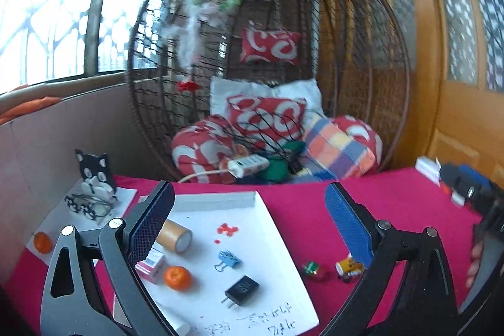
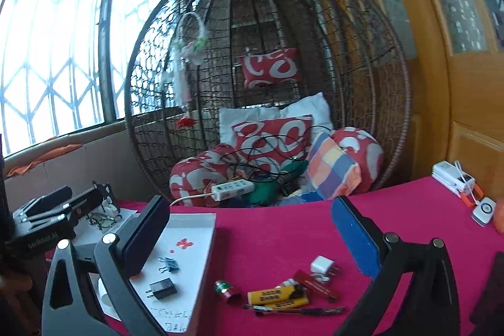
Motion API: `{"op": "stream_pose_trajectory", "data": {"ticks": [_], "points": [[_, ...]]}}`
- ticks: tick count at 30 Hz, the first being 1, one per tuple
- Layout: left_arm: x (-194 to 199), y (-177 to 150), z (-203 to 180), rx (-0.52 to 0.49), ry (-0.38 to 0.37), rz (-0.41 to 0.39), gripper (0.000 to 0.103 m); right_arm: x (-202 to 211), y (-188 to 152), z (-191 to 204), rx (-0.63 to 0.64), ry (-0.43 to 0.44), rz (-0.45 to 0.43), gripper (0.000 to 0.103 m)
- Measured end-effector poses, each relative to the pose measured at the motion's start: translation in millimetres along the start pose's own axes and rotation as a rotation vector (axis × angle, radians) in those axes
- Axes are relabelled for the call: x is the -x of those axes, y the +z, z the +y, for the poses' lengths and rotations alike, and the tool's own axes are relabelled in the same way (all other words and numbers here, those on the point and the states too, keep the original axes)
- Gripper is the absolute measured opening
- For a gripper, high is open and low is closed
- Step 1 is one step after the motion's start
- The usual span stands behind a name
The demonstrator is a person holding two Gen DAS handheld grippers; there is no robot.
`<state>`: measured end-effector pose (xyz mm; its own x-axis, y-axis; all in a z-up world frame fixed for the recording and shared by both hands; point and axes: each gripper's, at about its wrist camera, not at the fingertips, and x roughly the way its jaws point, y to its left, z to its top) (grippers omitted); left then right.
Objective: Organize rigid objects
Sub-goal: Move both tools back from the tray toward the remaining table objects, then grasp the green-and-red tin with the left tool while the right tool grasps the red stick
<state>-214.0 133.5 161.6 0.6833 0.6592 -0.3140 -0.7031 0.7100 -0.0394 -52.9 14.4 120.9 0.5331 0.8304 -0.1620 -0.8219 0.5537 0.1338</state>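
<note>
A white tray (image 1: 220,200) lies on the magenta tablecloth (image 1: 299,203). On it are a black plug adapter (image 1: 241,290), a blue binder clip (image 1: 228,260), an orange (image 1: 177,277), a tape roll (image 1: 174,236) and a pink box (image 1: 151,265). My left gripper (image 1: 249,219) hovers open above the tray, holding nothing. My right gripper (image 2: 250,238) is open over loose items right of the tray (image 2: 192,218): a white plug (image 2: 323,266), yellow lighters (image 2: 277,298), a red lighter (image 2: 316,285), a small red-green bottle (image 2: 226,292) and a pen (image 2: 299,310).
A wicker hanging chair (image 2: 267,68) with cushions and a power strip (image 2: 233,189) stands behind the table. A cat-shaped holder with glasses (image 1: 94,188) sits at far left. White devices (image 2: 453,180) lie at the table's right edge. Wooden doors are at right.
</note>
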Motion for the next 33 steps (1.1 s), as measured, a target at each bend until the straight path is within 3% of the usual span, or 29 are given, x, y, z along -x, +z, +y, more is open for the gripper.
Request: {"op": "stream_pose_trajectory", "data": {"ticks": [8, 14, 18, 22, 29, 31, 33], "points": [[-28, -21, -32, -0.117, -0.078, 0.113, 0.097, 11, -5, -40, -0.105, -0.049, 0.009, 0.103], [-71, -36, -50, -0.203, -0.245, 0.248, 0.097, 15, -9, -61, -0.160, -0.078, 0.025, 0.103], [-106, -54, -75, -0.343, -0.362, 0.406, 0.097, 16, -13, -70, -0.187, -0.092, 0.034, 0.103], [-125, -71, -96, -0.453, -0.368, 0.490, 0.097, 14, -15, -79, -0.215, -0.102, 0.053, 0.103], [-144, -91, -121, -0.650, -0.343, 0.570, 0.097, 11, -20, -91, -0.252, -0.116, 0.070, 0.103], [-154, -95, -124, -0.662, -0.337, 0.606, 0.090, 9, -21, -93, -0.253, -0.118, 0.080, 0.103], [-160, -98, -124, -0.653, -0.341, 0.645, 0.061, 8, -22, -94, -0.247, -0.123, 0.085, 0.103]]}}
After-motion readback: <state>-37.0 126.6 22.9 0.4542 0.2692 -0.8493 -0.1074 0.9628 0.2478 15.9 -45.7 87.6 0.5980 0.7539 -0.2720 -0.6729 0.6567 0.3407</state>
